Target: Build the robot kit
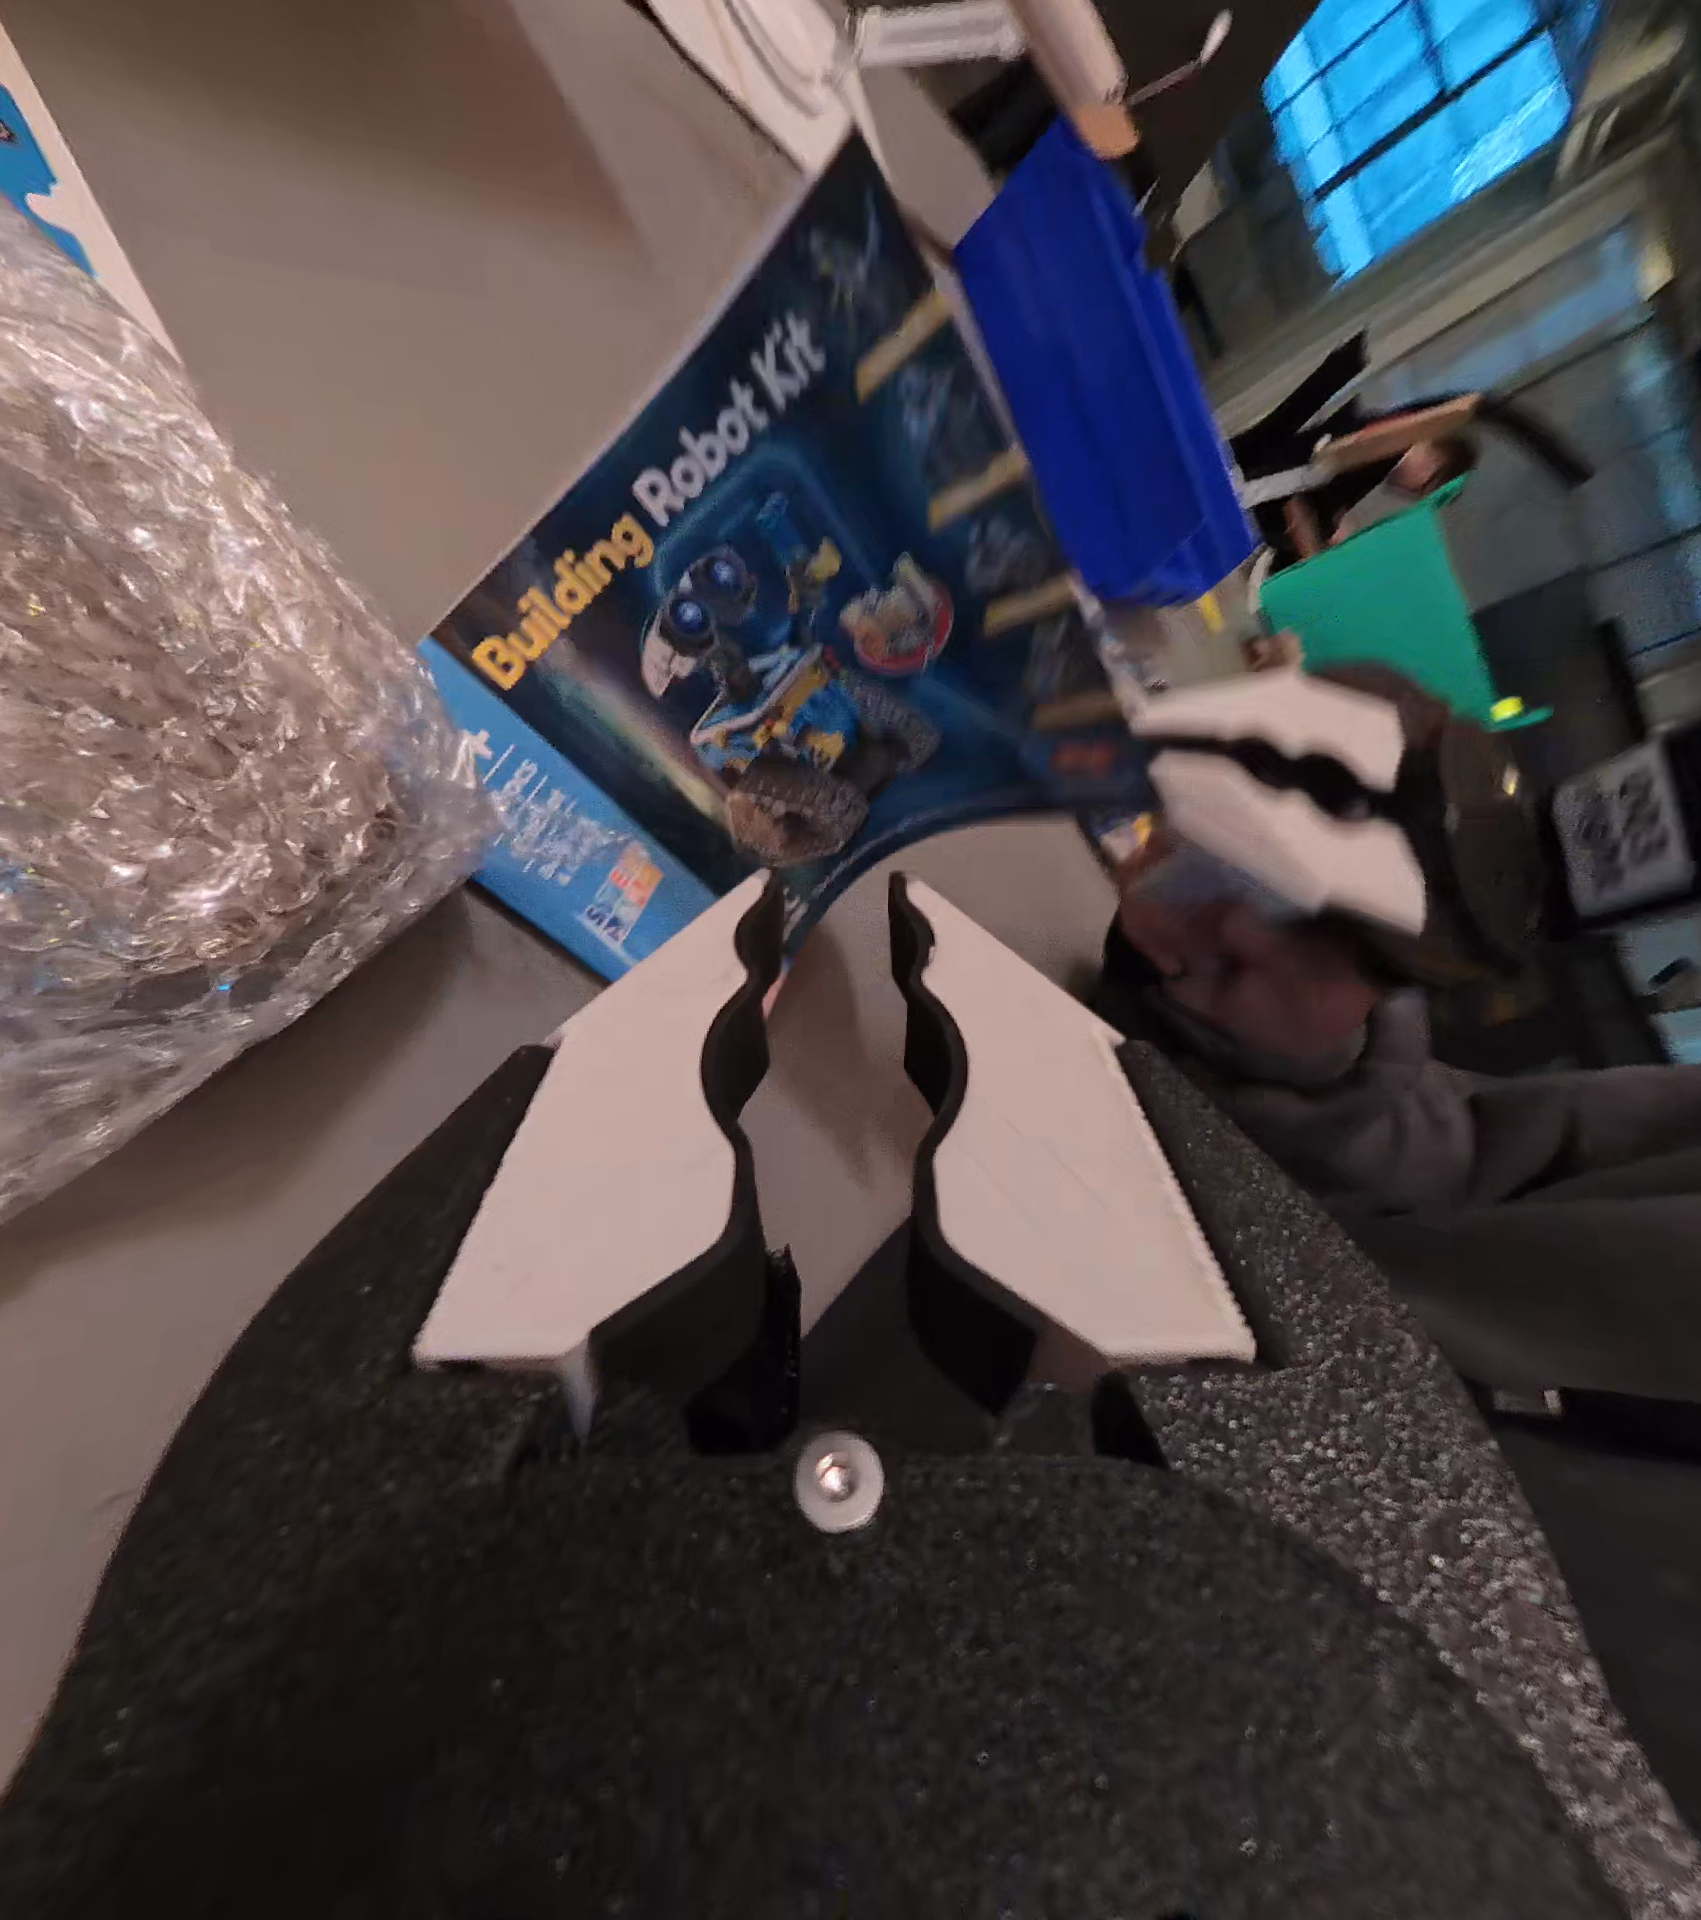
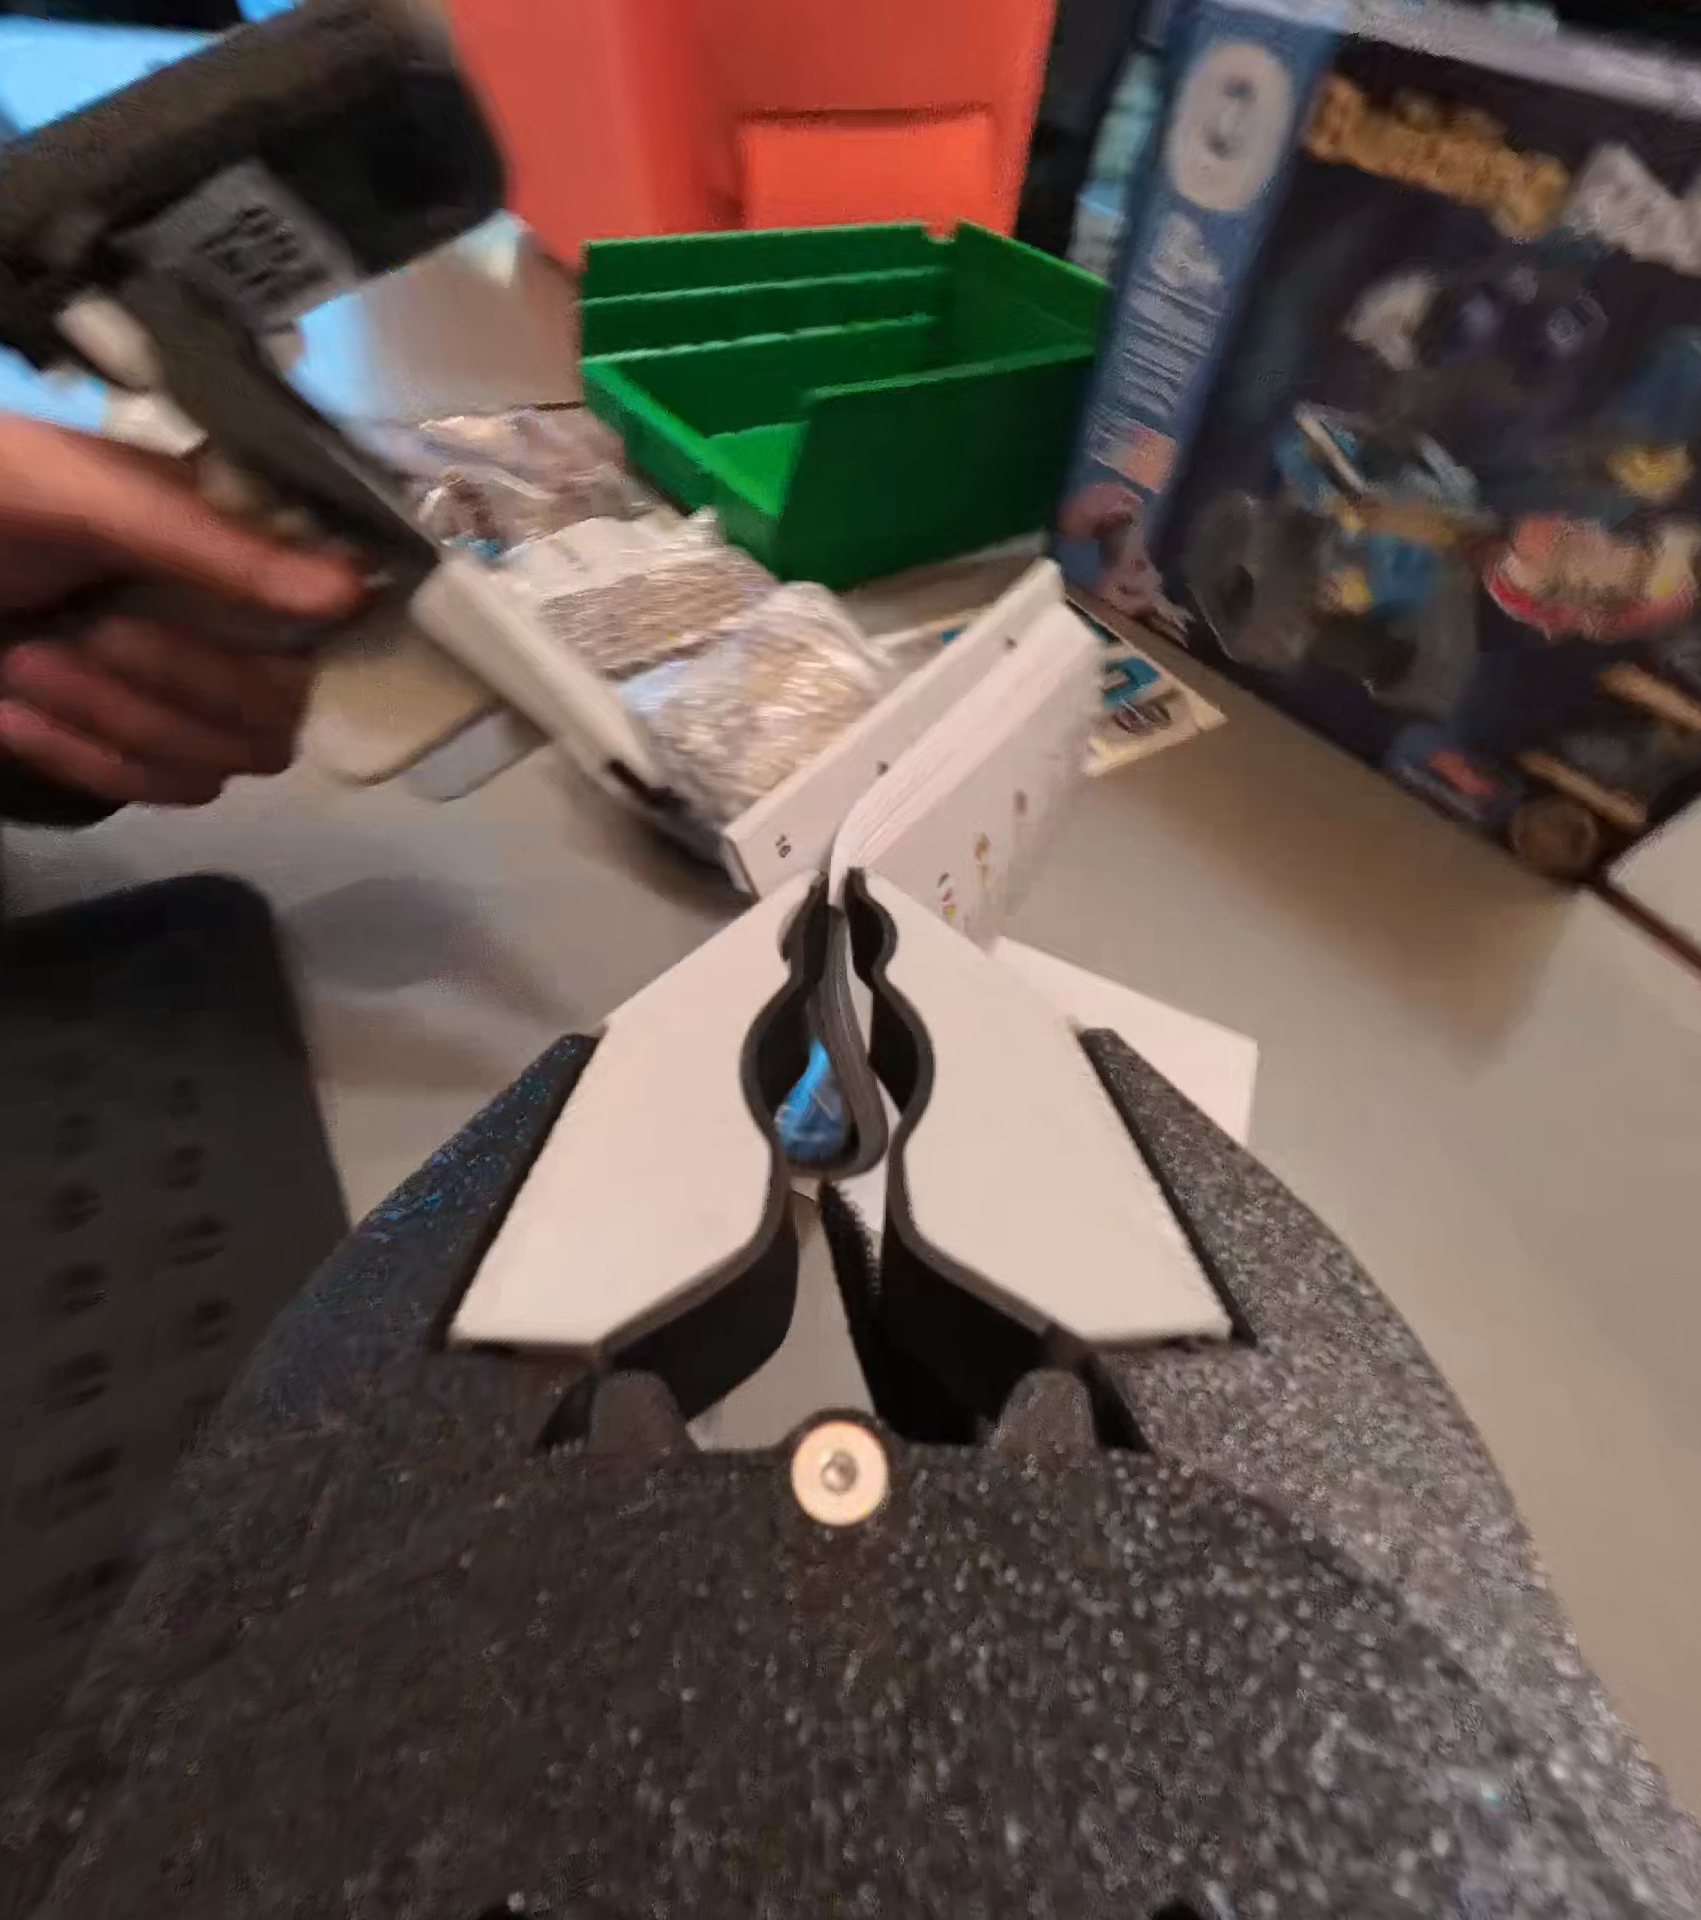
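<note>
We are holding a white booklet [image 2: 971, 790] in our right gripper [image 2: 833, 894], fingers pinching narrow on its spine edge, pages fanning up and away to the right of the fingertips. Its long axis is running forward along the fingers, with the free end lifting off the grey counter [image 2: 1345, 1039]. Our left gripper [image 1: 830, 883] is hanging empty, fingers set a moderate gap apart, pointing at the dark toy box [image 1: 773, 623] standing on edge ahead. A crinkled plastic bag [image 1: 98, 727] is sitting to its left. In the right wrist view, a green bin [image 2: 846, 416] is sitting beyond the booklet, well apart. The right gripper is plainly the nearer one.
</note>
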### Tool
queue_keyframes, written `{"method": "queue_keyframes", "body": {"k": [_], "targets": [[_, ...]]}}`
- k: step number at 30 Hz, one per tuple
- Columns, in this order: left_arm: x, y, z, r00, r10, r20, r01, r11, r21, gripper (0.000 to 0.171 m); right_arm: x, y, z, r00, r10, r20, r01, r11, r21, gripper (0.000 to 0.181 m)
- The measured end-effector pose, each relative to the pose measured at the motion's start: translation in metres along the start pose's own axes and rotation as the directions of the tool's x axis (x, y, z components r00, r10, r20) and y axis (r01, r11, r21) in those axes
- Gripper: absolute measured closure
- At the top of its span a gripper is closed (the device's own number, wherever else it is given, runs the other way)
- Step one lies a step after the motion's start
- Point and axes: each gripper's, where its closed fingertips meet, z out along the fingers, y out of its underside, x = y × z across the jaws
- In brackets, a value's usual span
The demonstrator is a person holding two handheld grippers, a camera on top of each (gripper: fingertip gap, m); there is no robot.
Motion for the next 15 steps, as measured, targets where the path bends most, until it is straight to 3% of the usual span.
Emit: {"method": "queue_keyframes", "body": {"k": [3, 6, 9, 15], "targets": [[0.012, -0.009, -0.007, 0.991, -0.061, -0.115, 0.068, 0.996, 0.061, 0.144, -0.049, -0.008, 0.011, 0.982, -0.182, 0.052, 0.183, 0.983, -0.018, 0.18], [0.011, -0.009, -0.014, 0.985, -0.097, -0.141, 0.109, 0.991, 0.076, 0.141, -0.068, -0.01, 0.019, 0.951, -0.308, 0.018, 0.309, 0.951, -0.031, 0.18], [0.007, -0.005, -0.022, 0.98, -0.124, -0.153, 0.136, 0.988, 0.07, 0.141, -0.075, -0.011, 0.02, 0.947, -0.318, 0.039, 0.319, 0.947, -0.036, 0.179], [-0.002, -0.016, -0.053, 0.961, -0.162, -0.223, 0.2, 0.966, 0.161, 0.116, -0.085, -0.017, 0.02, 0.932, -0.358, 0.049, 0.36, 0.933, -0.029, 0.179]]}}
